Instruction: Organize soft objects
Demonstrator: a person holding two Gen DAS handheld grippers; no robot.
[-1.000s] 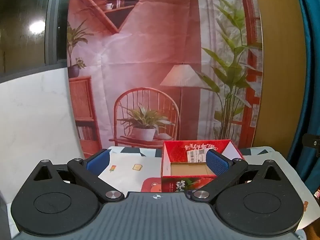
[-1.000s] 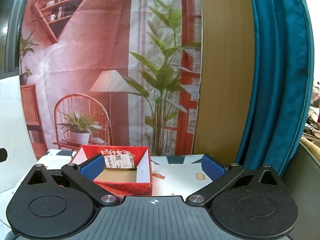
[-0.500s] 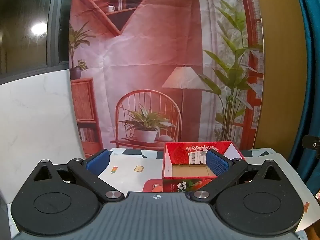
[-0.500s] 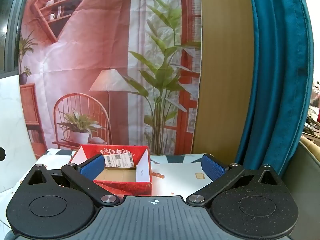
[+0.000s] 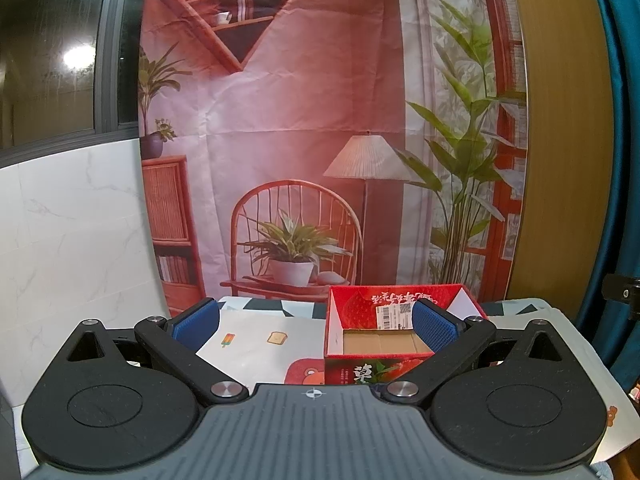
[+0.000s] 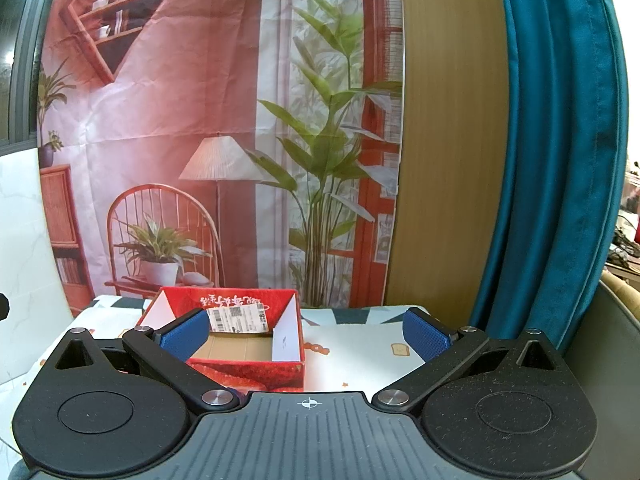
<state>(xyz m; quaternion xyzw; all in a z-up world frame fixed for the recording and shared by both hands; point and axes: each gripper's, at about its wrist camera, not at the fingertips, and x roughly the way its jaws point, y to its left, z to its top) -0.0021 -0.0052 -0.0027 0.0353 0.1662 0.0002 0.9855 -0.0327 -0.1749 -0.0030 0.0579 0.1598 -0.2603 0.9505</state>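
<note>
the red box is sitting open-topped on the patterned tablecloth, and its bare cardboard floor is showing with nothing lying on the part you can see; a white barcode label is hanging over its far inner wall, and white flaps are lining its side walls; strawberry print and white lettering are covering its red outside; its long axis is running left to right across both views, with the open mouth facing up; you are holding your left gripper spread wide with nothing between the blue pads, the box lying ahead of it and towards its right finger; you are holding your right gripper just as wide and empty, the box lying ahead towards its left finger; no soft item is showing in either view; behind the box a printed backdrop is hanging, and right of the box a teal curtain is falling.
</note>
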